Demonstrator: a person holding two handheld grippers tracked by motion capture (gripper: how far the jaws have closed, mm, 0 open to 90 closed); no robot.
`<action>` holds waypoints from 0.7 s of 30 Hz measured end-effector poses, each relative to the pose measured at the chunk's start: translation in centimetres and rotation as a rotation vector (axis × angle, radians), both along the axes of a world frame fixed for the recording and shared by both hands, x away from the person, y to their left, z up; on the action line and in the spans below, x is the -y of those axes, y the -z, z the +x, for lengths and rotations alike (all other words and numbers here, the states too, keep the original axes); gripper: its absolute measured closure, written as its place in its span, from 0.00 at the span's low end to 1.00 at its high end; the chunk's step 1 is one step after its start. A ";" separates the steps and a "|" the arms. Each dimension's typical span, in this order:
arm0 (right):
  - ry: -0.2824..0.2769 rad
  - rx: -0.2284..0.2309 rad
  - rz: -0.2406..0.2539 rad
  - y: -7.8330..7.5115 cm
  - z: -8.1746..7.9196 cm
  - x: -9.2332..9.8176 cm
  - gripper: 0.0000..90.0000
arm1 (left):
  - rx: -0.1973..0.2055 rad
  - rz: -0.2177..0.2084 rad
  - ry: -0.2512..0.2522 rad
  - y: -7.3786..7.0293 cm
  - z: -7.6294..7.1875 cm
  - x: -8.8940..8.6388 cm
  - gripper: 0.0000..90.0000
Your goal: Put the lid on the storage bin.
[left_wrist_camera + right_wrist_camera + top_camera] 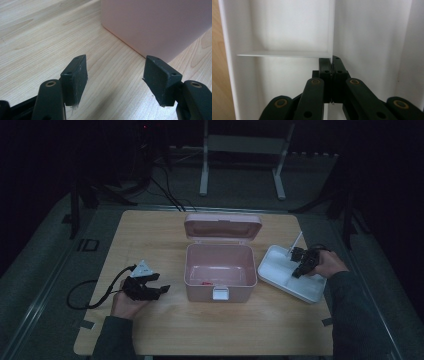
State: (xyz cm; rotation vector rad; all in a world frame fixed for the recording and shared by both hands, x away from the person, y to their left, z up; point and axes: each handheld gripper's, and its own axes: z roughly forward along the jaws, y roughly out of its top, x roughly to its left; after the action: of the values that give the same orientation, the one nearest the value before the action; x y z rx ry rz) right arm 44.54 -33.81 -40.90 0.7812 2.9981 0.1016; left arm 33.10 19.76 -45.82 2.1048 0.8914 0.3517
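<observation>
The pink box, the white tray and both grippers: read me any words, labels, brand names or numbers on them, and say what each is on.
There is no readable text.
Pink box: plain walls and lid, no print; the small red thing inside is too small to tell.
White tray: plain.
Left gripper and right gripper: plain black, no markings.

No text, label, brand, number or sign is showing clearly enough to be read on any surface in these views.
</observation>
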 end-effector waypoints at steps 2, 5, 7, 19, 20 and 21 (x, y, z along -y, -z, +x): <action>-0.010 0.007 0.004 -0.6 -0.2 0.2 0.99 | -0.001 0.003 0.001 0.0 0.0 0.0 0.39; -0.025 0.021 0.003 -1.7 -0.6 0.2 0.99 | -0.001 0.002 0.001 0.0 0.0 0.1 0.39; -0.039 0.031 0.000 -2.4 -0.8 0.2 0.99 | -0.001 0.001 0.000 0.0 0.0 0.1 0.39; -0.116 0.072 -0.015 -6.4 -2.3 -0.9 0.99 | 0.002 0.002 0.001 -0.1 0.0 0.0 0.39; -0.124 0.074 -0.013 -6.7 -2.4 -0.9 0.99 | 0.001 0.001 0.001 0.0 0.0 0.0 0.39; -0.125 0.079 -0.009 -7.0 -2.5 -0.9 0.99 | 0.000 0.001 0.001 0.0 0.0 0.1 0.39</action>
State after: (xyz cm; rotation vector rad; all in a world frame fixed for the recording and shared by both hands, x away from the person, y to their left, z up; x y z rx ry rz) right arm 42.07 -32.88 -33.85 0.5737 2.9687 0.1203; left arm 33.12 19.68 -45.80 2.1057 0.8907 0.3519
